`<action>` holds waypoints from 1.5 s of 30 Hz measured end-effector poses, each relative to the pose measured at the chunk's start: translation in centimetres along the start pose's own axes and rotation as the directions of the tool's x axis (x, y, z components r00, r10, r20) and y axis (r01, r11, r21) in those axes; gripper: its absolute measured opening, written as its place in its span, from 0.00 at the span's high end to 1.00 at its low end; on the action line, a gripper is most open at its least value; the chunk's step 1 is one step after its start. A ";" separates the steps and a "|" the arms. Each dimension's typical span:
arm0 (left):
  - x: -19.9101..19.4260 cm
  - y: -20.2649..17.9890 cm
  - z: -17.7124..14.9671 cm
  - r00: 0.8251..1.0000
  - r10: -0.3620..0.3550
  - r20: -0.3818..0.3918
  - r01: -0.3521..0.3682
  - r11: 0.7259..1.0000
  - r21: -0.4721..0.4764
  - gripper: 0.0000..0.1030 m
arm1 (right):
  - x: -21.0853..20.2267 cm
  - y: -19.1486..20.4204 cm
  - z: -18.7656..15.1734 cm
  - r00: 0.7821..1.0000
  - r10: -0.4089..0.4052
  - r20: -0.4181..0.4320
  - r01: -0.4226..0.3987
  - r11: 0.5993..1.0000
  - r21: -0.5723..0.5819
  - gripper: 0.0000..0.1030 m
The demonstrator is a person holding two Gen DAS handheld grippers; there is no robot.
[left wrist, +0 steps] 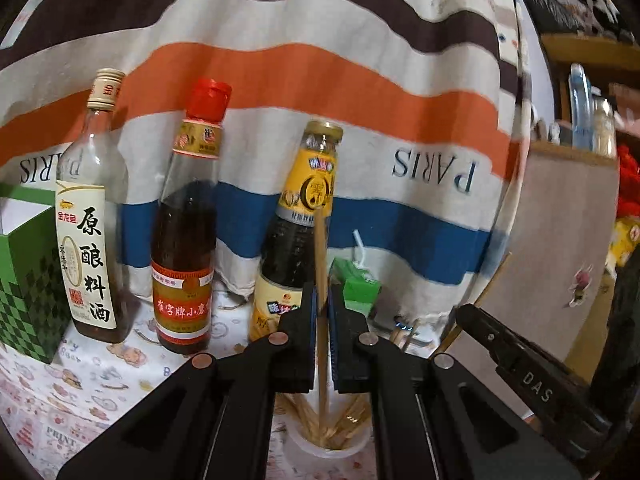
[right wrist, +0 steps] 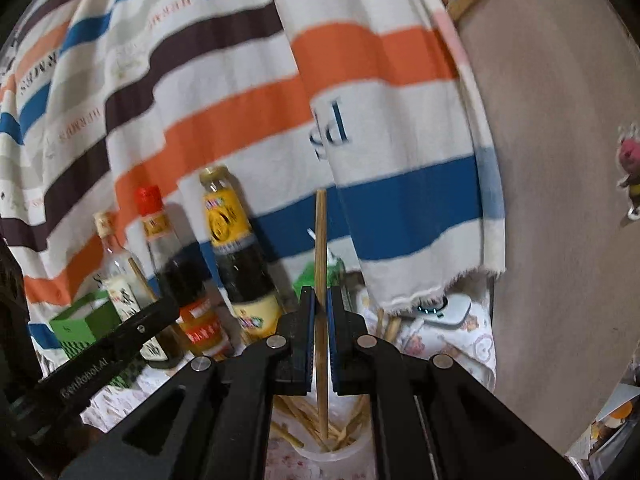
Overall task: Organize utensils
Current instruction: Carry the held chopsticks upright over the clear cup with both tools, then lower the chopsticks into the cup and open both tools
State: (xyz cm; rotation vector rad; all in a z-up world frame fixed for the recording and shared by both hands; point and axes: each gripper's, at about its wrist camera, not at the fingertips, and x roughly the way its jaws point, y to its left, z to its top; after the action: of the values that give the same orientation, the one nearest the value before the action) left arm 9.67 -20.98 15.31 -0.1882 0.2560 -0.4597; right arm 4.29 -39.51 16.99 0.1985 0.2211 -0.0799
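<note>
Left tongs [left wrist: 322, 304]: pressed together on a single chopstick [left wrist: 321, 264]; blue pads pinch it on both sides.
Left chopstick: stands near upright, lower tip down inside the cup [left wrist: 326, 450], upper end rising in front of the yellow-label bottle [left wrist: 296, 232].
Right tongs [right wrist: 321, 304]: also closed on one chopstick [right wrist: 321, 248], pinched between the blue pads.
Right chopstick: upright, lower tip inside the cup [right wrist: 332, 454], top end clear above the fingers against the blue stripe of the cloth.
Cup: pale translucent plastic, directly below both tongs; holds a loose fan of other wooden chopsticks [right wrist: 288, 412] leaning at angles.
Other gripper in view: black arm of the right tongs shows at the right edge of the left camera; arm of the left tongs at lower left in the right camera. The two work close side by side.
Table cover [left wrist: 80, 392]: white with small printed cartoons.
Loose chopsticks [right wrist: 390, 328]: a few lying on the table beyond the cup, to the right.
Green carton [left wrist: 354, 284]: small, with a white straw, just behind the left tongs.
Bottles: three in a row past the cup; yellow-label dark sauce, red-capped bottle [left wrist: 188, 240], clear cooking-wine bottle [left wrist: 90, 216] farthest left.
Green box [left wrist: 28, 276]: checked pattern, left of the wine bottle.
Backdrop: striped cloth [left wrist: 360, 80], orange, blue, brown, white, printed "PARIS" upside down.
</note>
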 end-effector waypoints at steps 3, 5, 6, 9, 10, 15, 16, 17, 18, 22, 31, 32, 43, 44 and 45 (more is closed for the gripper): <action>1.1 0.4 -0.5 1.000 -0.014 -0.023 0.013 1.000 -0.021 0.96 | 1.5 -0.7 -0.6 0.999 -0.009 -0.035 0.009 1.000 0.015 0.93; 2.2 0.6 -0.8 0.999 0.002 -0.051 -0.004 1.000 -0.031 0.96 | 2.2 -1.2 -0.9 0.999 -0.015 -0.052 0.016 0.999 0.027 0.93; 2.6 0.7 -1.0 0.998 0.006 -0.061 -0.008 0.999 -0.036 0.96 | 2.8 -1.4 -1.1 0.997 -0.016 -0.076 0.018 0.999 0.030 0.93; 3.8 1.2 -1.7 0.993 -0.008 -0.114 0.003 0.999 -0.047 0.96 | 4.1 -1.9 -1.5 0.989 -0.035 -0.141 0.040 0.999 0.033 0.93; 4.3 1.2 -2.0 0.991 0.006 -0.136 -0.011 0.999 -0.036 0.96 | 4.6 -2.2 -1.7 0.986 -0.037 -0.161 0.043 0.998 0.035 0.93; 5.2 0.5 -3.4 0.987 0.045 -0.152 -0.042 0.999 0.024 0.96 | 6.0 -2.8 -2.6 0.976 -0.036 -0.215 0.048 0.997 0.052 0.93; 5.5 0.4 -3.6 0.986 0.048 -0.157 -0.044 0.999 0.029 0.96 | 6.2 -2.9 -2.7 0.974 -0.037 -0.225 0.050 0.997 0.054 0.93; 5.7 0.3 -3.9 0.986 0.048 -0.160 -0.043 0.999 0.033 0.96 | 6.5 -3.0 -2.9 0.972 -0.036 -0.233 0.051 0.997 0.057 0.93; 5.9 0.0 -4.1 0.986 0.044 -0.162 -0.039 0.999 0.036 0.96 | 6.7 -3.2 -3.1 0.969 -0.037 -0.243 0.054 0.997 0.063 0.93; 6.8 -0.2 -4.9 0.982 0.054 -0.180 -0.046 0.998 0.050 0.96 | 7.6 -3.7 -3.7 0.960 -0.043 -0.275 0.065 0.995 0.071 0.93; 7.9 0.6 -5.8 0.977 0.038 -0.208 -0.031 0.999 0.036 0.95 | 9.2 -4.8 -4.9 0.945 -0.007 -0.326 0.050 0.991 0.123 0.93; 7.9 0.6 -5.8 0.978 0.033 -0.208 -0.026 0.999 0.039 0.95 | 9.2 -4.8 -5.0 0.946 -0.008 -0.323 0.050 0.992 0.120 0.93; 5.4 0.6 -4.1 0.986 0.061 -0.155 -0.047 0.995 0.093 0.69 | 8.9 -4.2 -4.6 0.946 -0.012 -0.325 0.043 0.995 0.089 0.77; 4.9 0.6 -3.8 0.988 0.068 -0.141 -0.054 0.993 0.105 0.61 | 8.7 -4.0 -4.4 0.946 -0.013 -0.323 0.039 0.996 0.074 0.68; 4.3 0.6 -3.6 0.989 0.077 -0.126 -0.063 0.991 0.116 0.56 | 8.3 -3.7 -4.2 0.949 -0.017 -0.314 0.037 0.998 0.057 0.49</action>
State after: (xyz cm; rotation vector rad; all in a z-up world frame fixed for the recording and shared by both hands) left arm 12.67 -22.85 10.91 -0.0393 0.3632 -0.4156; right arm 11.13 -42.79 10.37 0.2707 0.5394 -0.0824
